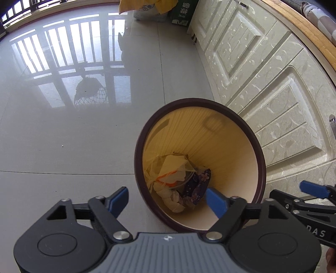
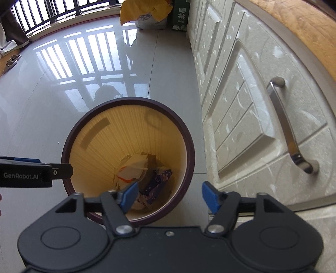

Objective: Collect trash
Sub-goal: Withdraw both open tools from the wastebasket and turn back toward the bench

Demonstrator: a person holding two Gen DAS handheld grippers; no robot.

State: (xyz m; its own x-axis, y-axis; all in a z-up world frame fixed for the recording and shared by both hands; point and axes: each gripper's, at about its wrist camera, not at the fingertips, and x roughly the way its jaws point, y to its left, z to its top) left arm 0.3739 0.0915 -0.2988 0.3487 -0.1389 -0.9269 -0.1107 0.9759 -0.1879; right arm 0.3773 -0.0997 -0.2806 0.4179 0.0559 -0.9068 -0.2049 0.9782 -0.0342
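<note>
A round waste bin with a dark brown rim and yellow ribbed inside stands on the floor beside the cabinets. At its bottom lie crumpled pale wrappers with orange marks and a dark purple flowered packet. My left gripper is open and empty above the bin's near left rim. My right gripper is open and empty above the bin's near right rim. The right gripper's blue-tipped fingers show at the right edge of the left wrist view; the left gripper's body shows at the left of the right wrist view.
Cream patterned cabinet doors with a metal handle run along the right under a wooden counter edge. A yellow cloth over bags and a green box stand at the far end. Glossy grey floor tiles stretch left to a barred window.
</note>
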